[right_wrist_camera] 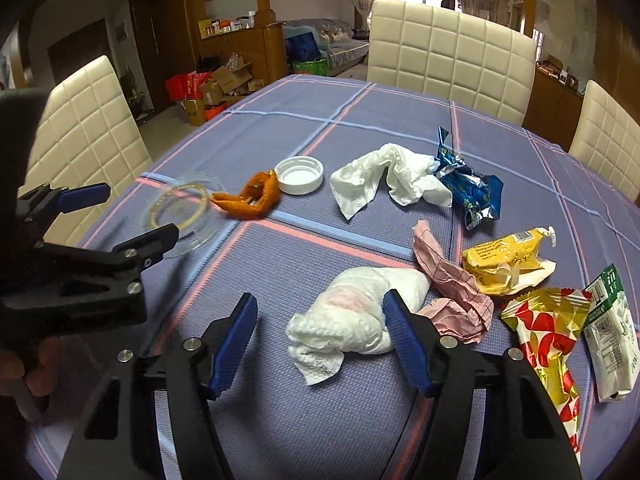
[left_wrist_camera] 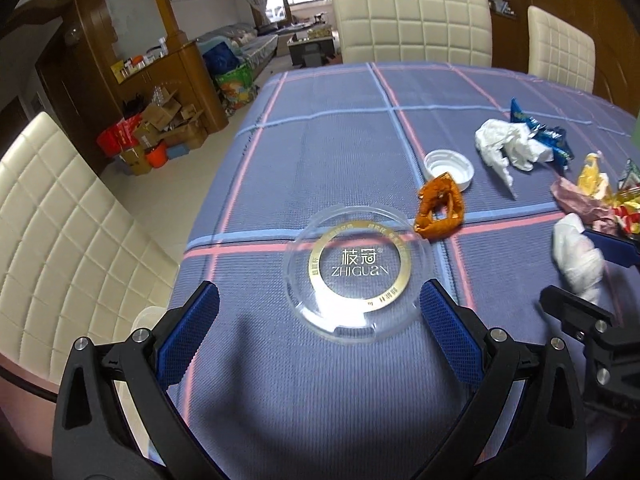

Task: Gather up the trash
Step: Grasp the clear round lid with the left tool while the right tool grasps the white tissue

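A clear round plastic lid with a gold ring lies flat on the checked tablecloth, just ahead of my left gripper. Its blue pads stand wide apart on either side of the lid's near rim and touch nothing. In the right wrist view a crumpled white tissue with a pink stain sits between the fingers of my right gripper. The right pad is against the tissue, while the left pad stands clear of it. The left gripper also shows at that view's left edge, by the lid.
More trash lies on the table: an orange scrap, a white cap, a second tissue, a blue wrapper, pink paper, a yellow wrapper, a red-yellow wrapper, a small carton. Cream chairs surround it.
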